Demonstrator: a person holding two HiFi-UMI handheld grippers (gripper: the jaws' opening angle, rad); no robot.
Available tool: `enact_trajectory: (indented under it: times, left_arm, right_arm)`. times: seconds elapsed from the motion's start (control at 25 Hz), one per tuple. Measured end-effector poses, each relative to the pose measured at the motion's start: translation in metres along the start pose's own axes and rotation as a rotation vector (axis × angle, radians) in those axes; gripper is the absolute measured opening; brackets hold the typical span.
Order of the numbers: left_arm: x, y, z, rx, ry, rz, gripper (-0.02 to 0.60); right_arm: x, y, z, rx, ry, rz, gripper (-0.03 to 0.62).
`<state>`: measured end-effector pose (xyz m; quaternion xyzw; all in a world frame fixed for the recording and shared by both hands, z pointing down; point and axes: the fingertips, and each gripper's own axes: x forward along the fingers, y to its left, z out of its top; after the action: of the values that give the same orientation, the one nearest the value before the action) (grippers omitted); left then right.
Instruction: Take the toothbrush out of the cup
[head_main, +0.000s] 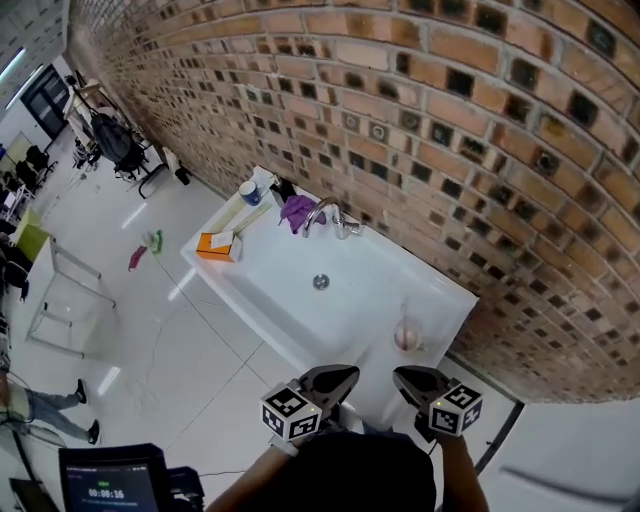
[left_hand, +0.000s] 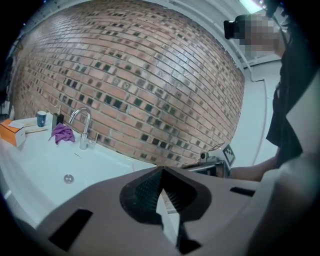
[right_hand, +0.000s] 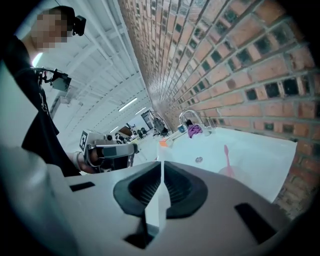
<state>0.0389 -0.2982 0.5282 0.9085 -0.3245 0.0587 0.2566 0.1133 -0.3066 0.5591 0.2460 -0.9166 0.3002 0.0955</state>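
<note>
A pale pink, see-through cup (head_main: 407, 336) stands upright on the flat right end of the white sink (head_main: 350, 290), close to the near edge. A slim pink toothbrush (right_hand: 226, 156) stands in it, head up and nearly vertical, its upper half rising above the rim.

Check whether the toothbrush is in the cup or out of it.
In: the pink toothbrush rises upright from the translucent cup on the white sink ledge.
</note>
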Motion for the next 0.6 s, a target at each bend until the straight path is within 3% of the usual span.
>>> enact_trajectory:
  times: [0.6]
  left_arm:
    - [0.016,-0.005,-0.008,-0.056,-0.022,0.111,0.006]
  right_arm:
    - [0.006,-0.069,-0.009,-0.02,0.117,0.016,0.038]
